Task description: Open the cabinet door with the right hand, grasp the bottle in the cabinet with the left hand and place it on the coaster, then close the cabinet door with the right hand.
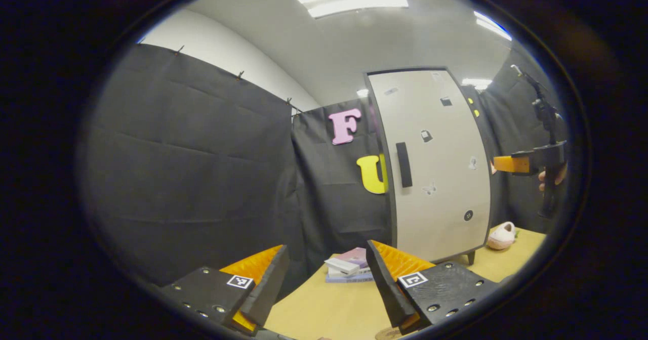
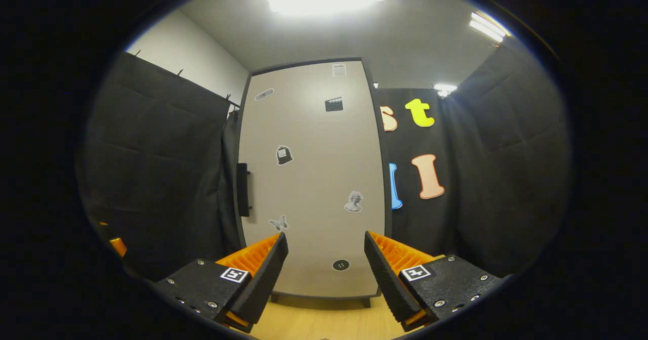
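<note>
In the left gripper view, the left hand-held gripper sits at the bottom of the frame with its two fingers spread wide, nothing between them. Each finger carries one small square marker tag. Past them lies the worktop, and on it, just left of the right finger, a stack of books, about three. The cabinet stands right of centre, its one door shut, with one dark vertical handle near the door's left edge. Several small stickers dot the door; none is legible. A pink slipper lies on the worktop at the cabinet's lower right. At the right edge, the right hand-held gripper is held level by a hand, beside the cabinet's right side; I cannot tell from there how far it is open.

In the right gripper view, the right hand-held gripper is also wide open and empty, pointing at the closed door, whose handle shows at centre left. The bottle is hidden; the door is shut.
</note>
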### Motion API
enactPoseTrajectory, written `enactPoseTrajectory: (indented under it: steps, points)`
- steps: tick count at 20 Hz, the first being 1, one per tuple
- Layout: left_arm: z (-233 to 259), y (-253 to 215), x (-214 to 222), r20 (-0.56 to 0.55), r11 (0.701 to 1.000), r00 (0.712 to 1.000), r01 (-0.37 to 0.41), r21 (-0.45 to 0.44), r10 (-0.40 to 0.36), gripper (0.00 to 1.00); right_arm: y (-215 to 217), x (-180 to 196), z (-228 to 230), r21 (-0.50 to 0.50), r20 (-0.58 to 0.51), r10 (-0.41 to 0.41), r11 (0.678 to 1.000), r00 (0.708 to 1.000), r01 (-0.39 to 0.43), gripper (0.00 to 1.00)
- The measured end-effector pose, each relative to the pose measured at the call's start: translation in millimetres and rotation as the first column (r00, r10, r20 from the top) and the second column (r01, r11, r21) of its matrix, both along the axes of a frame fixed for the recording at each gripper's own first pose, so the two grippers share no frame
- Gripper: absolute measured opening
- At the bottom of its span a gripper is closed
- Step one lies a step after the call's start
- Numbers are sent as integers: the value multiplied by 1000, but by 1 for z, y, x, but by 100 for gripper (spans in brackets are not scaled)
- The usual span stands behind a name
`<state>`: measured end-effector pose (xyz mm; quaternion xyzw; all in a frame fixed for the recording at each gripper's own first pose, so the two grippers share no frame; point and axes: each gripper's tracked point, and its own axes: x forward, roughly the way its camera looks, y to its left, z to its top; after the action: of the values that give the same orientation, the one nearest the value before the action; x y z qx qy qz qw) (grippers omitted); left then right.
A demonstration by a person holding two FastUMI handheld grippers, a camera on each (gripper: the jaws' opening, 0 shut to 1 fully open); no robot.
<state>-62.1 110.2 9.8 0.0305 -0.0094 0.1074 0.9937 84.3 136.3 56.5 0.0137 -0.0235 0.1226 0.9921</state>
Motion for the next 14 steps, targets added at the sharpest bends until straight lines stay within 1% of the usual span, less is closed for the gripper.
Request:
enactPoseTrajectory:
  steps: [3,4,5,6,7,8,9,10,11,13,14]
  points:
    - [-2,21,-10,-4,999,999,-44,4,44,90,28,13,10,0,14,38,999,999,-38,94]
    - [-3,28,-15,-6,998,998,-58,4,58,88,37,17,12,1,15,50,999,999,-50,94]
    - [-4,34,-19,-8,997,997,-72,5,72,88,47,21,14,2,13,63,998,998,-63,94]
    - [-5,41,-22,-11,996,996,-86,5,86,91,57,25,15,6,11,78,997,997,-78,94]
    - [-7,48,-27,-15,995,995,-99,5,99,88,67,29,15,7,4,91,996,996,-91,94]
    - [-9,55,-30,-20,994,993,-113,6,113,88,76,33,14,7,-2,103,995,995,-103,94]
    - [-10,62,-35,-23,992,992,-127,8,127,90,84,38,15,5,-6,110,994,994,-110,94]
    - [-12,70,-38,-26,990,990,-140,10,140,88,93,42,17,5,-6,117,993,993,-117,94]
    - [-13,77,-42,-28,988,988,-153,12,153,88,101,48,19,4,-4,122,992,992,-122,94]
    - [-15,90,-49,-33,984,984,-177,17,178,91,115,60,23,3,-3,125,992,992,-125,94]
    - [-18,96,-53,-36,982,982,-187,17,187,90,123,64,24,6,-4,128,992,992,-128,94]
